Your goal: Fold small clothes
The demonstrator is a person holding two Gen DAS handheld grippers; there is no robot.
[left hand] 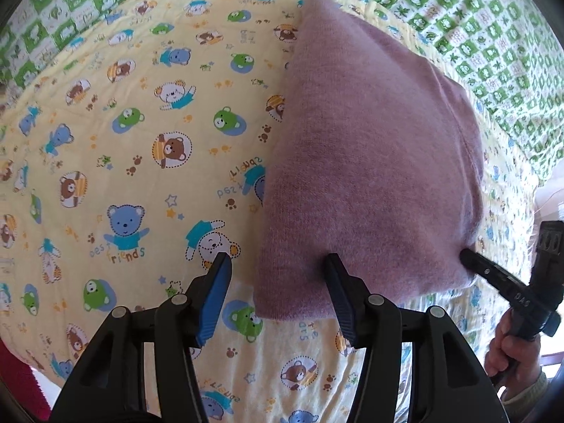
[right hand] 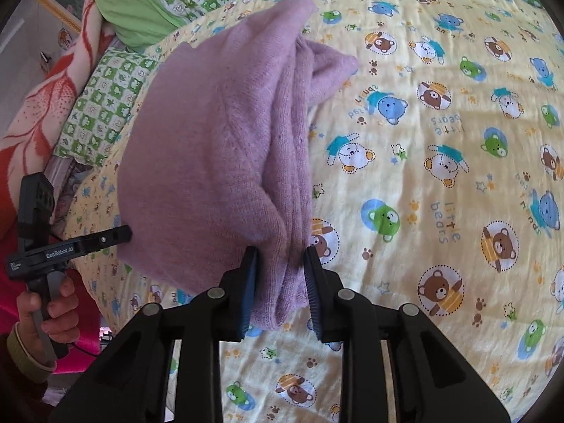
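A small mauve knitted garment [left hand: 370,162] lies folded on a yellow bear-print sheet [left hand: 141,141]. My left gripper [left hand: 278,268] is open, its right finger over the garment's near edge, its left finger over the sheet. In the right wrist view the garment [right hand: 211,148] shows stacked folded layers. My right gripper [right hand: 280,264] is shut on the garment's near folded edge, cloth bunched between its fingers. The right gripper also shows in the left wrist view [left hand: 493,275], touching the garment's right corner. The left gripper shows in the right wrist view [right hand: 105,239] beside the garment's left side.
A green-and-white patterned quilt [left hand: 476,35] lies along the far side of the bed. In the right wrist view a green pillow [right hand: 134,10] and a red-and-white blanket [right hand: 42,105] sit at the far left. The yellow sheet [right hand: 440,176] stretches out to the right.
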